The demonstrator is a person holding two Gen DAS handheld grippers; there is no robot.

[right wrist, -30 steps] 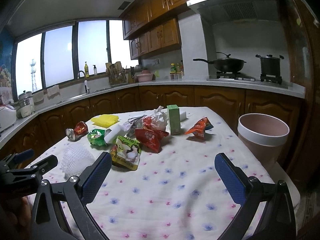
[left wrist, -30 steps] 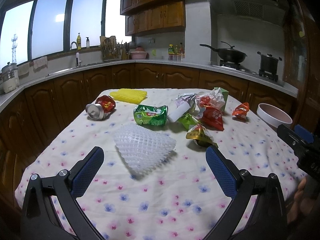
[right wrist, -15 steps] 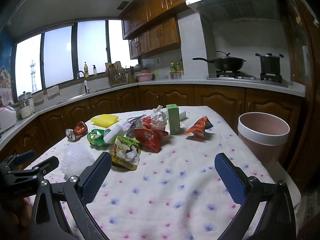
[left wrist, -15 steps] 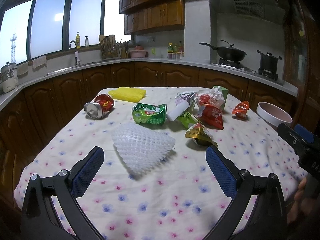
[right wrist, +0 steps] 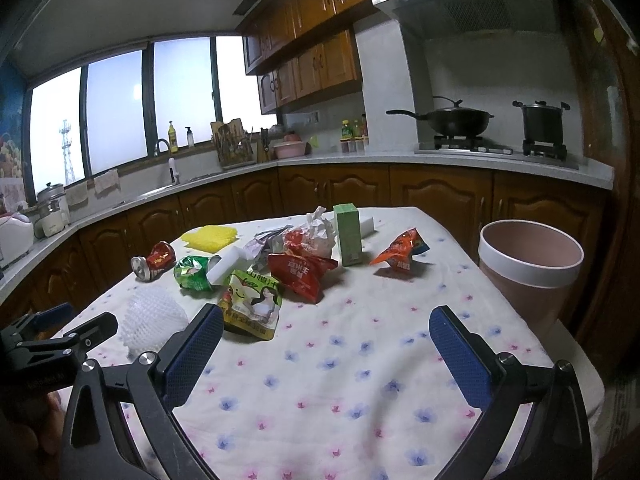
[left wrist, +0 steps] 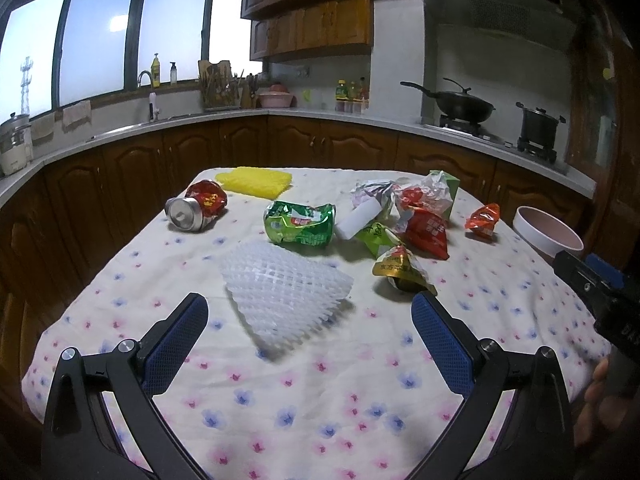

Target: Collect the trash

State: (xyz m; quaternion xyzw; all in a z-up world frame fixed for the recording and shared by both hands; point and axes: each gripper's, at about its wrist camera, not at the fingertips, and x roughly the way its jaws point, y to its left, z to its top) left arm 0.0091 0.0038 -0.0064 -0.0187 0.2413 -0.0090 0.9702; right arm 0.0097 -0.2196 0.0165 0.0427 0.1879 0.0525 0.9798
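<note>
You hold both tools low at the near edge of the flowered tablecloth point(left wrist: 320, 400), each with its jaws spread wide and nothing between them: the left gripper point(left wrist: 310, 334) faces the white foam net point(left wrist: 282, 294), which lies alone just ahead of its fingers, and the right gripper point(right wrist: 326, 354) looks over bare cloth toward the pile. That spacing reads as a split of the work, the left taking the near, loose pieces and the right staying on the side of the pink bin point(right wrist: 530, 270), which stands off the table's right edge, mouth up and, as far as the rim shows, still empty. Beyond the net the trash thickens: a yellow snack bag point(right wrist: 252, 304) and a gold wrapper point(left wrist: 400, 268) nearest, then a crushed green can point(left wrist: 300, 228), a white roll point(left wrist: 358, 220) and a red pouch point(right wrist: 300, 274) heaped together mid-table. An orange wrapper point(right wrist: 400, 252) lies apart on the bin's side, likely the right tool's easiest first grab. Farther back stand a green carton point(right wrist: 348, 236), crumpled paper point(right wrist: 320, 228), a dented red can point(left wrist: 196, 208) on its side at left, and a yellow net point(left wrist: 254, 182) by the far edge.
</note>
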